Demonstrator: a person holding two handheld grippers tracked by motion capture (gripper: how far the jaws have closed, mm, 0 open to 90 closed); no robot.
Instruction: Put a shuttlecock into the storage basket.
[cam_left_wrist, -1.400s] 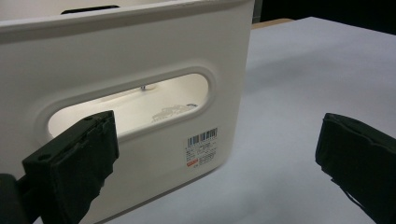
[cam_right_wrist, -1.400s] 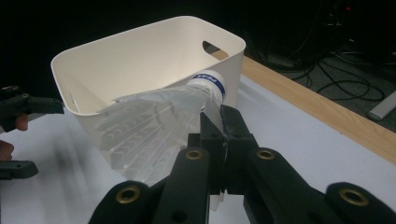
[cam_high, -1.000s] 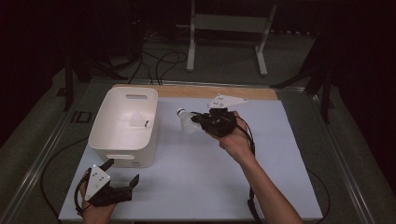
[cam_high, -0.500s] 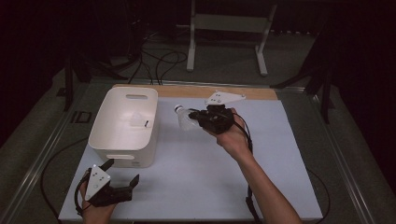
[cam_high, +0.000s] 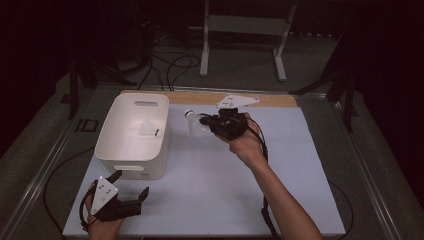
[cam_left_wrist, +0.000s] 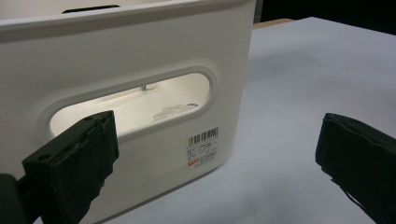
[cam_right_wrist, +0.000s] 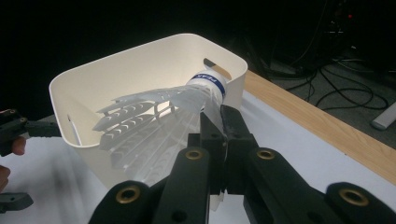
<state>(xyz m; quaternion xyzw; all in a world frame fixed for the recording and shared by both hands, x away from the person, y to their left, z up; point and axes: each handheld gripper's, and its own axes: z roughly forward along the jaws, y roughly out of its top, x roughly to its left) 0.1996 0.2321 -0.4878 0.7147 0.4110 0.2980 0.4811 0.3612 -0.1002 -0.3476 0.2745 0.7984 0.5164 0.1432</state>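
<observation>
A white plastic shuttlecock (cam_high: 195, 122) with a blue band at its cork hangs above the table, just right of the white basket (cam_high: 132, 167). My right gripper (cam_high: 204, 121) is shut on its skirt. In the right gripper view the jaws (cam_right_wrist: 219, 126) pinch the shuttlecock (cam_right_wrist: 154, 121) near the cork, with the basket (cam_right_wrist: 140, 56) right behind it. My left gripper (cam_high: 131, 184) rests open near the table's front left corner. It faces the basket's near wall (cam_left_wrist: 140, 46) with nothing between its jaws (cam_left_wrist: 215, 158).
Another pale shuttlecock (cam_high: 147, 127) lies inside the basket, glimpsed through the handle slot (cam_left_wrist: 170, 111). A wooden strip (cam_high: 200, 97) runs along the table's far edge. White tabletop (cam_high: 210, 190) spreads to the right of the basket. A cable (cam_high: 265, 210) trails along the right forearm.
The right gripper has edged slightly up and toward the basket with the shuttlecock in it. The left gripper has not moved.
</observation>
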